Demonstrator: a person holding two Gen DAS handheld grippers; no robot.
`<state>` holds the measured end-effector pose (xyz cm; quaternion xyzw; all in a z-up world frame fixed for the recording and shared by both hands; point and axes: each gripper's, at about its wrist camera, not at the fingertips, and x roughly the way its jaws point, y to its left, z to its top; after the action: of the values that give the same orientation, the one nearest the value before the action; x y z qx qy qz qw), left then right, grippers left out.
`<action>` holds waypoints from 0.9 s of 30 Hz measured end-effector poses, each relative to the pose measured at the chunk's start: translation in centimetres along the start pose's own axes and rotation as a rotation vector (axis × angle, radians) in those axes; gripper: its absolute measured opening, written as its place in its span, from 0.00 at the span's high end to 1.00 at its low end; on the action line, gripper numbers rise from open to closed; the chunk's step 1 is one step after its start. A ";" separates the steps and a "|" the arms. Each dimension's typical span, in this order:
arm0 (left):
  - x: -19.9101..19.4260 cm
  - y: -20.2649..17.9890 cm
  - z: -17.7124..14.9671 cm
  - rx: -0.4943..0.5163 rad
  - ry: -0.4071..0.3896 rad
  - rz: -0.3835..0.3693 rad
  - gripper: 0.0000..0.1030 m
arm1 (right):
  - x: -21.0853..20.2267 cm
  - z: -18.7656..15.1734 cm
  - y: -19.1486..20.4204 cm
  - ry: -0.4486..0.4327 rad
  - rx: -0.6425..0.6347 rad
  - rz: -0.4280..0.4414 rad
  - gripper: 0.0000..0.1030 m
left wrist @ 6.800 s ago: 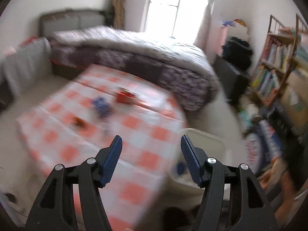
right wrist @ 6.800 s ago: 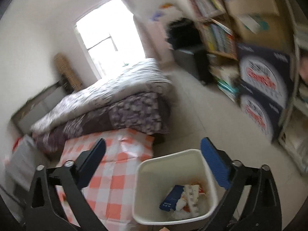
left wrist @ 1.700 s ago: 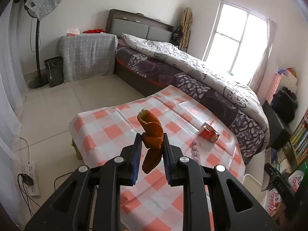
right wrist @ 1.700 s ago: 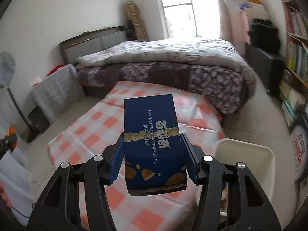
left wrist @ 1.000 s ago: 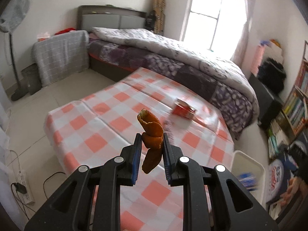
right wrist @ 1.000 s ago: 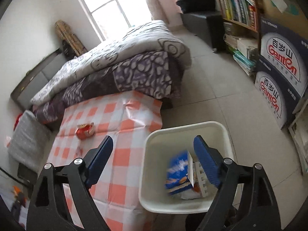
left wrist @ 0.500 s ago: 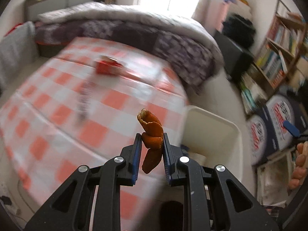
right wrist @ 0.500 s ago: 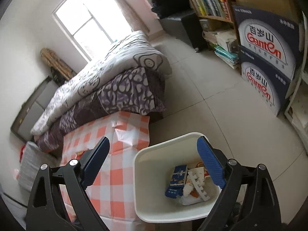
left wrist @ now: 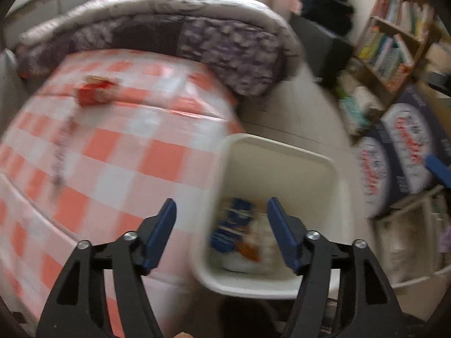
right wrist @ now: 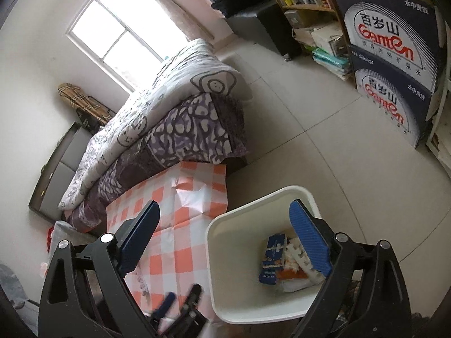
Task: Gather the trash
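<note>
The left gripper point(left wrist: 221, 232) hangs over the near rim of the white bin point(left wrist: 342, 194) with its jaws opening and nothing between them; the right gripper point(right wrist: 224, 240) has its jaws wide apart and empty, also above the bin point(right wrist: 210, 256), which stands on the floor just off the surface's near right corner

In the bin lie a blue biscuit box point(right wrist: 272, 256), white crumpled packaging point(right wrist: 297, 255) and an orange peel point(right wrist: 290, 274) on top of the heap; in the left view the peel point(left wrist: 248, 249) is a blurred orange streak

Trash left on the checked surface point(left wrist: 118, 152): a red packet point(left wrist: 94, 91) near the far edge by the bed point(left wrist: 197, 33), and a thin smeared wrapper point(left wrist: 60, 152) toward the left edge. Both look light and crushable, so I would pinch the packet across its short sides. The wrapper is likely flimsy and slippery, best nipped at a raised fold
</note>
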<state>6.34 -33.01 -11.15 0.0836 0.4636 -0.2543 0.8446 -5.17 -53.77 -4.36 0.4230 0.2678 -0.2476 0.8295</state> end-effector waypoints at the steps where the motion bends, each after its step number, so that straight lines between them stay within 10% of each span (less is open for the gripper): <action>1: 0.3 1.2 0.5 -0.007 -0.007 0.049 0.35 | 0.1 -0.1 0.2 0.008 -0.002 0.004 0.13; 12: 5.7 16.2 5.3 -0.153 0.038 0.417 0.35 | 2.2 -1.5 2.6 0.111 -0.076 0.014 0.13; 17: 8.5 20.2 6.1 -0.211 0.092 0.410 0.36 | 3.2 -2.1 3.5 0.139 -0.101 -0.002 0.13; 22: 8.7 23.1 4.7 -0.274 0.097 0.289 0.76 | 4.6 -3.5 5.5 0.180 -0.183 -0.023 0.12; 27: 5.5 25.1 1.8 -0.255 0.147 0.213 0.78 | 7.5 -7.6 10.7 0.264 -0.424 -0.053 0.11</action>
<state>22.85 -14.12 -17.08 0.0427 0.5413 -0.0954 0.8343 5.38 -43.25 -6.96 0.2612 0.4308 -0.1503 0.8506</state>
